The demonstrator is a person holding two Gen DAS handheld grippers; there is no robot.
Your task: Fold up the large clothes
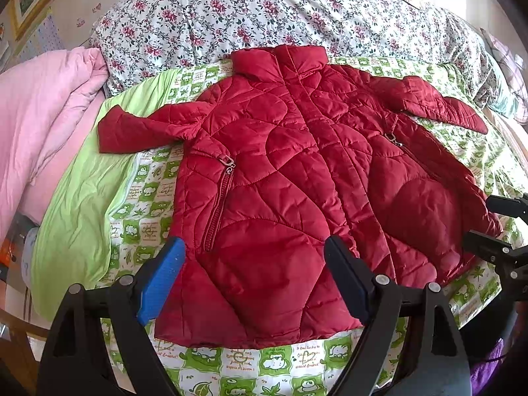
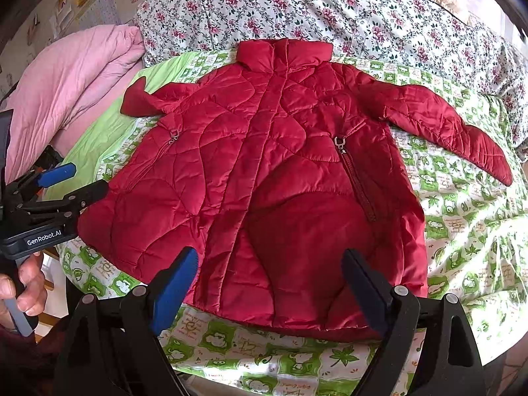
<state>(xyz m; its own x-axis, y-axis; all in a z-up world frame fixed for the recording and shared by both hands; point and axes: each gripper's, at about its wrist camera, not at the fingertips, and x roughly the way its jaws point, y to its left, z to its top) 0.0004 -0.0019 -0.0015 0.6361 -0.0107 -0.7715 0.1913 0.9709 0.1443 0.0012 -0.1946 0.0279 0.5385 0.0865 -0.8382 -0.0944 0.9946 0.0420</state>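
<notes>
A red quilted jacket (image 1: 280, 178) lies flat and face up on the bed, zipped, collar at the far end, both sleeves spread out to the sides. It fills the right wrist view too (image 2: 264, 178). My left gripper (image 1: 252, 247) is open and empty, held above the jacket's near hem on its left half. My right gripper (image 2: 270, 260) is open and empty, held above the hem on the right half. The left gripper also shows at the left edge of the right wrist view (image 2: 74, 180), open. The right gripper shows at the right edge of the left wrist view (image 1: 495, 224).
The jacket rests on a green-and-white patterned cover (image 1: 264, 363) over the bed. A floral quilt (image 1: 231, 16) lies behind the collar. A pink blanket (image 1: 39, 115) is bunched at the left, beside a plain green sheet (image 1: 82, 198). The bed's near edge is just below the hem.
</notes>
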